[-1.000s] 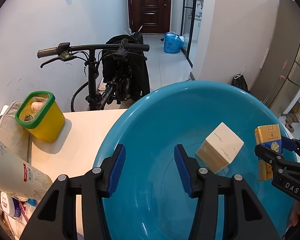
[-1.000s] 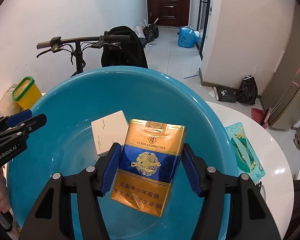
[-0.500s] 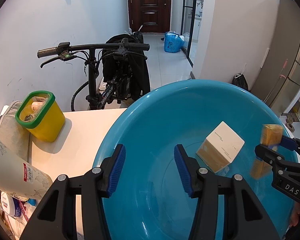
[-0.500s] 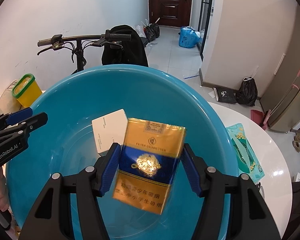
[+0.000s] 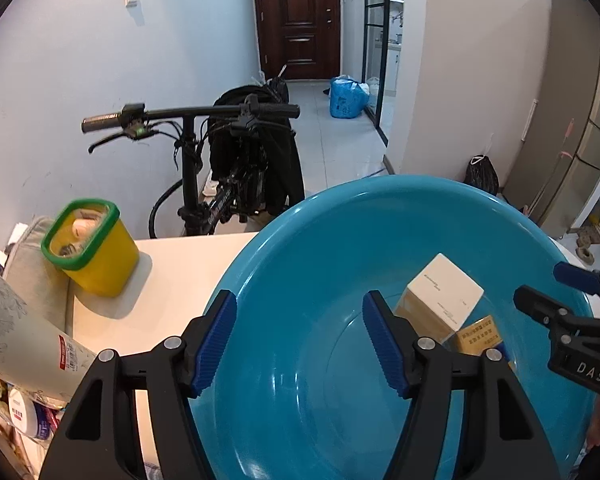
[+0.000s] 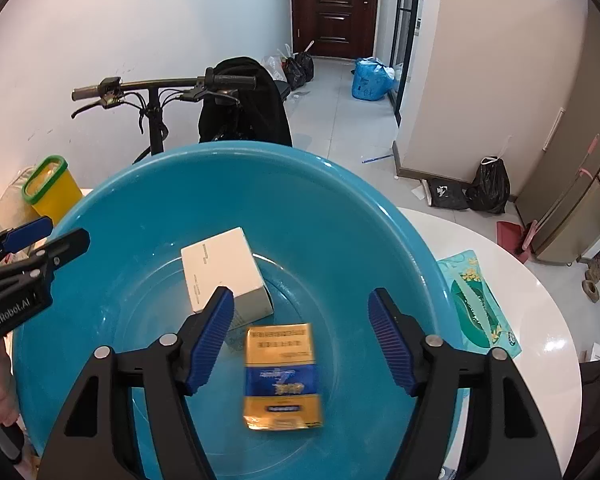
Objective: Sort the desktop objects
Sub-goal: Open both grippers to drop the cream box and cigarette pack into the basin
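A large blue basin (image 6: 148, 200) (image 5: 308, 240) sits on the white table. Inside it lie a white-and-tan box (image 6: 226, 272) (image 5: 440, 296) and a gold-and-blue cigarette pack (image 6: 282, 376) (image 5: 478, 334), which is blurred and lies flat near the box. My right gripper (image 6: 301, 320) is open and empty above the pack; it also shows in the left wrist view (image 5: 556, 292). My left gripper (image 5: 299, 328) is open and empty over the basin's left side; it also shows in the right wrist view (image 6: 48, 236).
A yellow bin with a green rim (image 5: 90, 246) (image 6: 52, 188) stands on the table left of the basin. A patterned cup (image 5: 20, 344) and clutter lie at the far left. A teal tissue pack (image 6: 478, 304) lies right of the basin. A bicycle (image 5: 228, 168) stands behind the table.
My right gripper opened and let go of the cigarette pack. The pack fell into the basin beside the white box. The left gripper has not moved.
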`<state>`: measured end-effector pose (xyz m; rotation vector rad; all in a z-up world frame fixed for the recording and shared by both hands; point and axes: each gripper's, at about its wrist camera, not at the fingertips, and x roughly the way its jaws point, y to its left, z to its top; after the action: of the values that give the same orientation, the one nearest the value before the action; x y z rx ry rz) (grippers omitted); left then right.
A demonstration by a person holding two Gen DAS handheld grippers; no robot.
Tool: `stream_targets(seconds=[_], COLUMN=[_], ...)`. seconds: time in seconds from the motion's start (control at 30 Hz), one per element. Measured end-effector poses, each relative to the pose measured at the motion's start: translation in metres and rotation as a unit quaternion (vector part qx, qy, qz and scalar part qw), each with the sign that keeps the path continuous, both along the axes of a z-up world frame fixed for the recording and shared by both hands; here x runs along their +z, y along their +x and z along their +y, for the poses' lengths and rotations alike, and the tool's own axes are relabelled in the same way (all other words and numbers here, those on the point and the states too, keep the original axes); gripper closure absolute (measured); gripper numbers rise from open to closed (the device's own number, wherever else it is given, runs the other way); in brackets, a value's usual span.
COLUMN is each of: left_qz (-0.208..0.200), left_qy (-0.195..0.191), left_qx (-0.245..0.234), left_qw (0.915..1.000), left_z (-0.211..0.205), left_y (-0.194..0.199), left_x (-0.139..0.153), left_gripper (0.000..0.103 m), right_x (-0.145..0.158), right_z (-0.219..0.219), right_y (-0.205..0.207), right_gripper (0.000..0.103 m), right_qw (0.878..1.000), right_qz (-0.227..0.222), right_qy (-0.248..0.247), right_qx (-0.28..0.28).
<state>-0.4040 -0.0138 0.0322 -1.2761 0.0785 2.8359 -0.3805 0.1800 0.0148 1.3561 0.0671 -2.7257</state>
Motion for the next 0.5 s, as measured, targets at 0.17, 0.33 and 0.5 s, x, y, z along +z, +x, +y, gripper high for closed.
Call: stream_targets(seconds=[0.17,0.33,0.5], left_qz=[0.008,0.016,0.045], left_qy=[-0.005,0.013,0.011], left_qx=[0.010,-0.001,0.006], left_qw=[0.9999,0.9998,0.9989], left_z=[0.004,0.002,-0.001], left_y=[0.003,0.008,0.015], left_x=[0.006,0.016,0.029], left_gripper=[0.018,0.018,0.017], right_x=[0.012,0.024,0.039], right_z=[0.001,0.002,0.005], right_y=[0.005,0.012,0.020], right_gripper=[0.030,0.027,0.019], right_qw=[1.000,0.999,0.997], right_qz=[0.020,0.043,0.077], right_qy=[0.001,0.000,-0.002], right_qx=[-0.003,-0.006,-0.021])
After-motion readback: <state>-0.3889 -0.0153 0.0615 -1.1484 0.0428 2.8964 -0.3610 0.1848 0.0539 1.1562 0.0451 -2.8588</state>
